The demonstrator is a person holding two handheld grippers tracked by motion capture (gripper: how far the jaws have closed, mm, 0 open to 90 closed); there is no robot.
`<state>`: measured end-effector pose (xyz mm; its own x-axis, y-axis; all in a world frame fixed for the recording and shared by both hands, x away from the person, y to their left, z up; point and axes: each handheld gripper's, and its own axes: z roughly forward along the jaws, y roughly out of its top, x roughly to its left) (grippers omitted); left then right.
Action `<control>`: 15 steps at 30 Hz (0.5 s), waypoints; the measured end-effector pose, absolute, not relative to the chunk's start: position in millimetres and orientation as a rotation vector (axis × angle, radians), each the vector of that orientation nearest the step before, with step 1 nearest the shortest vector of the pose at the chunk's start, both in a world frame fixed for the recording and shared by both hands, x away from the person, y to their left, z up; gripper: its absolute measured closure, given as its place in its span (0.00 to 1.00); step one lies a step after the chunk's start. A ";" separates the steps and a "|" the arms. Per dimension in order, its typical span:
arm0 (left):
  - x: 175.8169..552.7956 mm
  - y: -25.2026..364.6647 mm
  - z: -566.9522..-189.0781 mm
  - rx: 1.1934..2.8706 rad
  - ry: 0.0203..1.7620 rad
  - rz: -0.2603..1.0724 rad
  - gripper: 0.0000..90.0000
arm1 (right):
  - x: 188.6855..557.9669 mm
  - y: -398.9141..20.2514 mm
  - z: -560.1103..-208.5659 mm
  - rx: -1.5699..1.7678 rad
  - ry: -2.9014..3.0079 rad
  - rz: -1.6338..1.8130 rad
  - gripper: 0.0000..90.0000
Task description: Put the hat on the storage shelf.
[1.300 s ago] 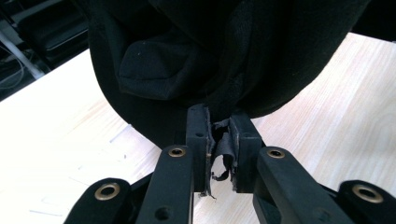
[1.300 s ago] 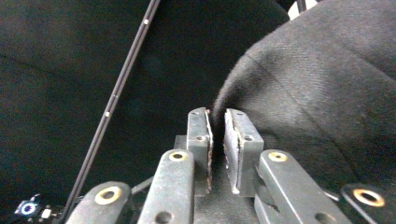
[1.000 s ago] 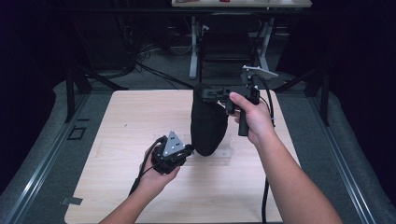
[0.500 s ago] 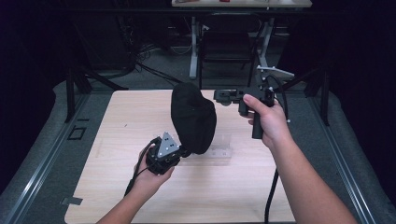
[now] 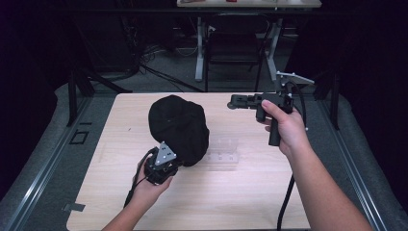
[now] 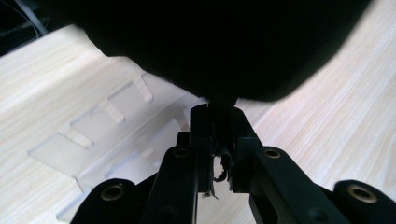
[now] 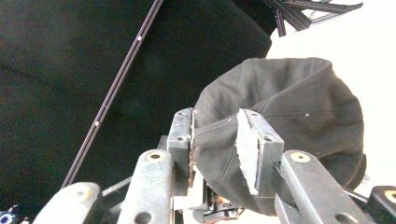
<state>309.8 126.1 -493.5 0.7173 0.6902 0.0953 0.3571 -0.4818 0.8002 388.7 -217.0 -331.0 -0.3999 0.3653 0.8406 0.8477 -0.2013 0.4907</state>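
A black fabric cap (image 5: 178, 127) stands bunched up over the middle of the wooden table (image 5: 240, 202). My left gripper (image 5: 173, 161) is at its near lower edge, shut on the cloth. In the left gripper view the jaws (image 6: 217, 112) pinch a fold of the black cap (image 6: 224, 46). My right gripper (image 5: 234, 102) is held in the air to the right of the cap, apart from it. Its jaws (image 7: 217, 121) stand open with nothing between them, and the cap (image 7: 289, 102) shows farther off behind the gap.
A clear plastic stand (image 5: 223, 149) lies flat on the table just right of the cap, close in front of the left jaws (image 6: 93, 135). Dark floor, cables and table legs (image 5: 199, 53) lie beyond the far edge.
The right gripper has let go of the cap's top and drawn away to the right. The cap has tipped over to the left, held by the left gripper alone.
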 end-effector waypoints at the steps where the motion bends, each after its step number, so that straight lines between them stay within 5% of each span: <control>1: 308.9 128.2 -496.2 2.108 0.797 0.532 0.92 | 388.3 -218.2 -331.2 -1.413 -1.670 -1.630 0.74; 15: 302.4 147.4 -507.5 2.075 0.851 0.527 0.73 | 378.4 -232.7 -334.5 -1.454 -1.698 -1.637 0.73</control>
<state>302.4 147.4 -507.5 0.6849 0.7253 0.0696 0.3855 -0.4417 0.8101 378.4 -232.7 -334.5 -0.3998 0.4072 0.8212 0.8355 -0.2064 0.5092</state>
